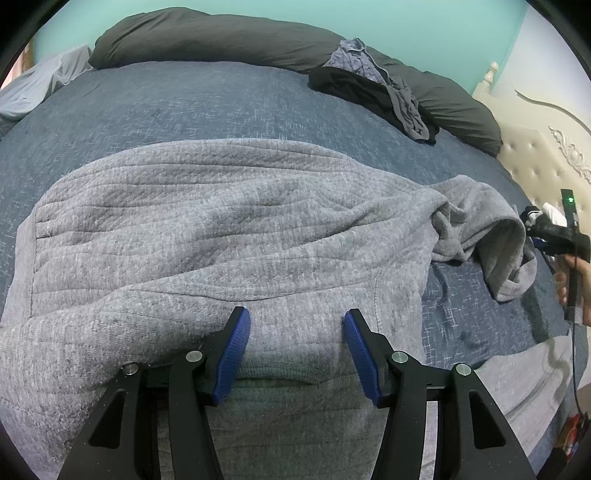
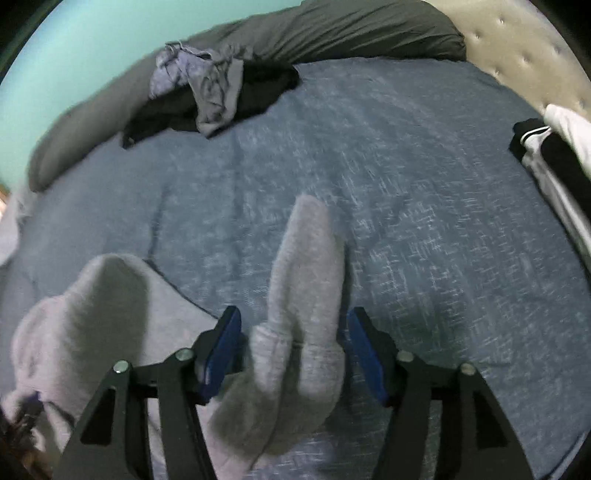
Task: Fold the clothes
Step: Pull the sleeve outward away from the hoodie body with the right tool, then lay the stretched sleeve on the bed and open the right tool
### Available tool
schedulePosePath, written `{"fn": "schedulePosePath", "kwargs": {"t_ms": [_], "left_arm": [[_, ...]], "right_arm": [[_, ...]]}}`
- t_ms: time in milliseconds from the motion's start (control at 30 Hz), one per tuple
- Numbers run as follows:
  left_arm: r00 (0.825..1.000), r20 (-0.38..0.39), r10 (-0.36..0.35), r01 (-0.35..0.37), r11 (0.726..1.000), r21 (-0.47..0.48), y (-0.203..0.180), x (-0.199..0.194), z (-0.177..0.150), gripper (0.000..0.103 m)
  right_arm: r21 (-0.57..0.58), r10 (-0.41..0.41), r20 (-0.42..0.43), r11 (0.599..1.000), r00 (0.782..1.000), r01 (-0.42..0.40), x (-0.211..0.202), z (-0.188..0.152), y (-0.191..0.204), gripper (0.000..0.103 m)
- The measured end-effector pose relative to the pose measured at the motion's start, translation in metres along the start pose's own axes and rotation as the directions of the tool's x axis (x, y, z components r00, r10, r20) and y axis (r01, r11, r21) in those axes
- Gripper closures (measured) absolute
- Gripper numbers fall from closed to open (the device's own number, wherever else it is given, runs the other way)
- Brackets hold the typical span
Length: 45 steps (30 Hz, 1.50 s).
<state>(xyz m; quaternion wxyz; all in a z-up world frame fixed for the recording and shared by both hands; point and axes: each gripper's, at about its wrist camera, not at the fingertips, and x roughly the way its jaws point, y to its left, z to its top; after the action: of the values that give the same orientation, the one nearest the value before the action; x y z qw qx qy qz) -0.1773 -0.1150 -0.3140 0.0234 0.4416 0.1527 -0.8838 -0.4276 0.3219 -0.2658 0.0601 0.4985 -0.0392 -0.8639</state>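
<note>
Grey sweatshirt point(image 1: 221, 229) spread flat across blue bedspread point(image 1: 184, 107), filling centre of left wrist view, ribbed hem toward 12 o'clock. Left gripper point(image 1: 297, 350) hovering over near edge of sweatshirt at 6 o'clock, blue pads point(image 1: 232, 354) wide apart, nothing between them. One sleeve point(image 1: 491, 236) bunched and lifted off at 3 o'clock, cuff open, right gripper point(image 1: 554, 236) and holding hand point(image 1: 574, 273) at far right edge beside it.

Right wrist view blurred: right gripper point(image 2: 293, 354) fingers spread, grey sleeve fabric point(image 2: 303, 295) standing up between pads point(image 2: 221, 354); pads not pressed onto cloth, contact on right pad cannot be told. More sweatshirt bulk point(image 2: 85, 314) at 8 o'clock.

Dark grey pillow point(image 1: 207, 37) along bed head at 12 o'clock. Crumpled pile of black and blue-grey clothes point(image 1: 376, 92) at 1 o'clock, resting against pillow. Black-and-white garment point(image 2: 546, 155) at 3 o'clock in right wrist view, by tufted cream headboard point(image 1: 535, 158). Teal wall point(image 1: 406, 18) behind.
</note>
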Motion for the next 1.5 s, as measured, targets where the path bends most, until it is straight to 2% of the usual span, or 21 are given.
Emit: {"fn": "schedulePosePath", "kwargs": {"t_ms": [33,133,367,667,867,967,1100,1367,1400,1500], "left_arm": [[1.000,-0.001,-0.002,0.002,1.000,-0.002,0.000,0.000,0.000,0.045],[1.000,-0.003,-0.005,0.005,1.000,-0.004,0.001,0.001,0.000,0.045],[1.000,-0.003,-0.004,0.004,1.000,-0.001,-0.001,0.000,-0.002,0.045],[1.000,-0.006,0.001,-0.001,1.000,0.002,-0.001,0.002,0.000,0.045],[1.000,-0.008,0.004,-0.004,1.000,0.006,0.000,0.002,0.000,0.045],[1.000,-0.010,0.006,-0.006,1.000,0.011,0.001,0.003,0.000,0.045],[1.000,-0.012,0.005,-0.005,1.000,0.011,0.002,0.003,0.000,0.045],[1.000,-0.017,0.013,-0.013,1.000,0.022,0.001,0.006,0.001,0.045],[1.000,-0.017,0.013,-0.012,1.000,0.023,0.000,0.006,0.001,0.045],[1.000,-0.018,0.011,-0.011,1.000,0.021,0.001,0.006,0.002,0.045]], "right_arm": [[-0.003,-0.014,0.007,1.000,1.000,0.014,-0.001,-0.001,-0.001,0.078],[-0.009,-0.053,0.033,0.999,0.998,0.054,-0.007,-0.002,-0.005,0.090],[0.065,-0.126,0.156,0.991,0.980,0.117,-0.058,0.008,-0.052,0.092],[0.141,-0.250,0.180,0.964,0.951,0.227,-0.107,0.015,-0.126,0.093],[0.192,-0.269,0.210,0.954,0.940,0.231,-0.113,0.011,-0.159,0.093],[0.200,-0.276,0.209,0.951,0.938,0.235,-0.108,0.011,-0.163,0.093],[0.196,-0.255,0.258,0.958,0.932,0.208,-0.107,0.011,-0.164,0.093],[0.235,-0.289,0.089,0.936,0.953,0.262,-0.061,-0.019,-0.192,0.092],[0.229,-0.297,0.078,0.934,0.952,0.272,-0.057,-0.024,-0.195,0.088],[0.188,-0.338,0.059,0.928,0.939,0.322,-0.055,-0.033,-0.201,0.087]]}}
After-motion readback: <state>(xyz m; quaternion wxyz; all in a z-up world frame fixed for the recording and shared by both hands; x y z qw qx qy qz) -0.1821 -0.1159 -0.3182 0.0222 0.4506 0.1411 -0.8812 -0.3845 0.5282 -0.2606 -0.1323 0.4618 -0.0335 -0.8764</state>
